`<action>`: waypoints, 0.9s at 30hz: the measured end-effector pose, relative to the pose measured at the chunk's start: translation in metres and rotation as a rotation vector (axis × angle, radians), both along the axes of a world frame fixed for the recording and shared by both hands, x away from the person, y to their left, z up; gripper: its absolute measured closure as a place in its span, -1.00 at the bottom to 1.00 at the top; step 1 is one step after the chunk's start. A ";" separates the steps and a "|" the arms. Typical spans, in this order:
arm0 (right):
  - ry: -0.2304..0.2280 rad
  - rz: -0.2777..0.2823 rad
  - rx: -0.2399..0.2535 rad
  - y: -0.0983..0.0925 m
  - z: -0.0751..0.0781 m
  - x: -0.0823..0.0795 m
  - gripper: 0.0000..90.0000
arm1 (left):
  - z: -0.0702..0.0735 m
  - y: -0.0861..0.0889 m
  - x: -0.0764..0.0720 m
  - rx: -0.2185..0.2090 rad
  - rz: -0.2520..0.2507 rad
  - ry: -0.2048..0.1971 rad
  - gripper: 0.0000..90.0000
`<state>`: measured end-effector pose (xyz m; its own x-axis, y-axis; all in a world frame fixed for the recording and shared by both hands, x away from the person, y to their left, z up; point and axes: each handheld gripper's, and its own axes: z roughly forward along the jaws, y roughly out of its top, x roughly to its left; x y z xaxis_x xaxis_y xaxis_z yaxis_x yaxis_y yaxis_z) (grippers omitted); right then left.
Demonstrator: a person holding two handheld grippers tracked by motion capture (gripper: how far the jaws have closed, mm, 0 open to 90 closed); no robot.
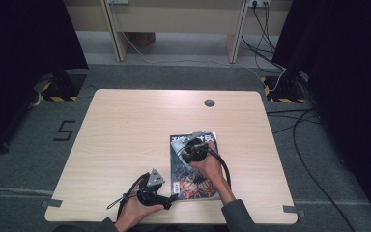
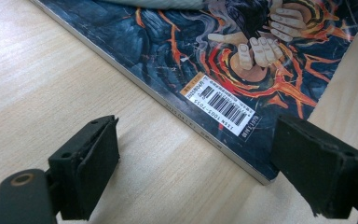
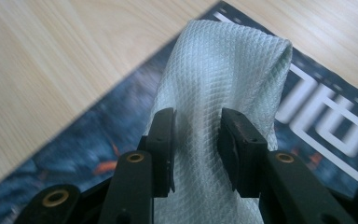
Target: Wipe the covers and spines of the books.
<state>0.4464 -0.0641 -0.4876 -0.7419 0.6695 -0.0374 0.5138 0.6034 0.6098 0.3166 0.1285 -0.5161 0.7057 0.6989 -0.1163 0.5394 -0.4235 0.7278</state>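
A magazine with a dark blue and orange cover lies flat on the wooden table, near its front edge. My right gripper is over the magazine's far half, shut on a pale grey-green woven cloth whose bunched fold presses onto the cover. My left gripper is open at the magazine's near left corner, with bare table between its pads. A white barcode label lies just beyond the jaws.
A small round grommet sits in the table's far part. Desk legs and cables stand on the floor beyond the table, and dark curtains hang at both sides.
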 end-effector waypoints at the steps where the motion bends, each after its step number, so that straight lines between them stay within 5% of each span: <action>1: 0.000 0.000 0.000 0.000 0.000 0.000 0.47 | 0.000 0.000 0.000 0.000 0.000 -0.001 -0.69; 12: -0.023 -0.144 0.064 -0.077 -0.004 -0.022 0.47 | 0.000 0.000 0.000 -0.002 0.003 0.000 -0.68; 19: -0.042 -0.152 0.014 -0.070 -0.002 -0.027 0.48 | 0.000 0.000 0.000 -0.003 0.003 0.002 -0.69; 27: -0.019 -0.035 0.007 -0.043 -0.001 -0.045 0.48 | 0.000 0.000 0.000 -0.003 0.002 0.002 -0.68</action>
<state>0.4012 -0.1067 -0.4887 -0.7174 0.6952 -0.0460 0.5228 0.5808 0.6240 0.3167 0.1282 -0.5159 0.7042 0.6998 -0.1200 0.5419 -0.4205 0.7277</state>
